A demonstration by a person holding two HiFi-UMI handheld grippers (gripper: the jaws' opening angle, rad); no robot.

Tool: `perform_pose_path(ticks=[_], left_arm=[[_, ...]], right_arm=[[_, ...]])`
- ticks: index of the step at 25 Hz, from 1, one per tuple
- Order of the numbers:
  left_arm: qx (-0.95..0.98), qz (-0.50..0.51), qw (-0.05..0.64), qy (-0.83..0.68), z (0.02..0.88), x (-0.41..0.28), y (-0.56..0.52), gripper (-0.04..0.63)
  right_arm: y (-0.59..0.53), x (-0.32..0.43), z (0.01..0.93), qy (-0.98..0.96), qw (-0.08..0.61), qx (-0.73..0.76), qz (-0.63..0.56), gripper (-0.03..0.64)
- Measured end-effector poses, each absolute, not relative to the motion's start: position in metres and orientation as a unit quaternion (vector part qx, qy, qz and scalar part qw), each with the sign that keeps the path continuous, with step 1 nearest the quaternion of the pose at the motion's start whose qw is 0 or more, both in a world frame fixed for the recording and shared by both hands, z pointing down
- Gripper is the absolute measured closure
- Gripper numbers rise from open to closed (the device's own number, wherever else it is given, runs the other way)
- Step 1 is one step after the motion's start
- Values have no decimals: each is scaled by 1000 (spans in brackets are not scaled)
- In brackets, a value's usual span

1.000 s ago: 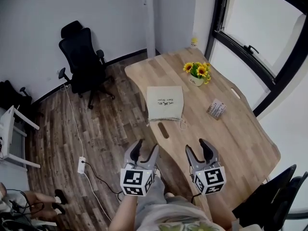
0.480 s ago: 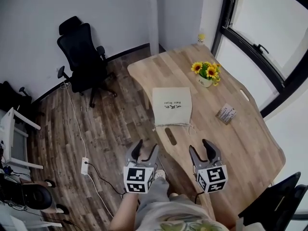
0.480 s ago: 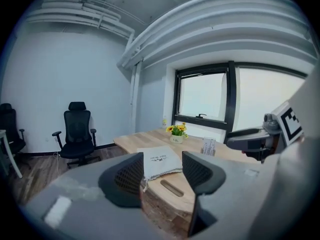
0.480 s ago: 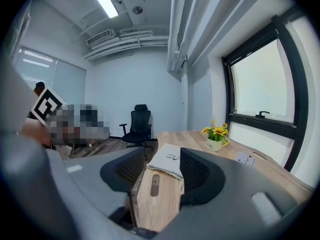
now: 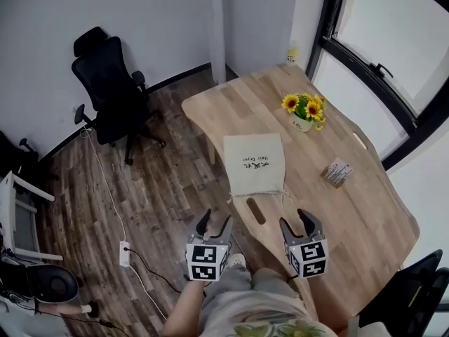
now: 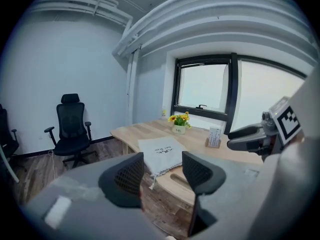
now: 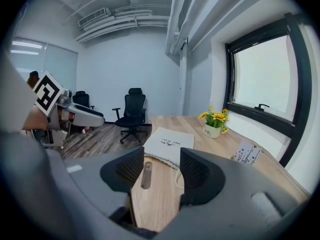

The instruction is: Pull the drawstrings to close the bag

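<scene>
A cream drawstring bag [image 5: 255, 163] is seen lying flat on the wooden bench [image 5: 351, 216], its dark print too small to be read. The left gripper [image 5: 215, 223] and right gripper [image 5: 296, 222] are held short of it, fingers [image 6: 129, 176] parted and empty.

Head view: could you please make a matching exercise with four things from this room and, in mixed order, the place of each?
1 cloth bag
2 sunflowers
3 office chair
4 printed card

a on the wooden floor
b in a white pot
c flat on the table, near its left edge
d on the table, right of the bag

Pairs: 1-c, 2-b, 3-a, 4-d
</scene>
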State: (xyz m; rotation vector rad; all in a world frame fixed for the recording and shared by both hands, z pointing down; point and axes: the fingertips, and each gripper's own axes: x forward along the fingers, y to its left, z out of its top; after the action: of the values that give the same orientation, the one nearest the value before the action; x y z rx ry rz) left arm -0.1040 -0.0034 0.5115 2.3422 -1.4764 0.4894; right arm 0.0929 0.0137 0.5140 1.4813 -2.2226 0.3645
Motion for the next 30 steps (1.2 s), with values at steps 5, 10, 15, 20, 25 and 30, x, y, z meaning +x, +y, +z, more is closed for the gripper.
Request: perform_pose_path(ticks=[5,10,15,20,25,30], left_arm=[[828,179,179,-501,533,-104,-20,356],[826,195,193,-493,552,-99,-31,356],[820,210,205,-491,572,-101,-48,356],[816,249,207,-479,599,-99,-65,356],[797,314,189,-479,648,-102,-74,356],[785,351,193,-472,684,-101,-80,356]], right_arm=[[0,89,529,-795,235,542,140,402],[-12,98,550,-782,254,547,158,403],[-27,99,587,-774,283,535,188,403],[-45,104,614,-762,306,529,214,408],[-58,104,640,-754,325,518,239,416],[-63,106,665,-745,355,503,259,419]])
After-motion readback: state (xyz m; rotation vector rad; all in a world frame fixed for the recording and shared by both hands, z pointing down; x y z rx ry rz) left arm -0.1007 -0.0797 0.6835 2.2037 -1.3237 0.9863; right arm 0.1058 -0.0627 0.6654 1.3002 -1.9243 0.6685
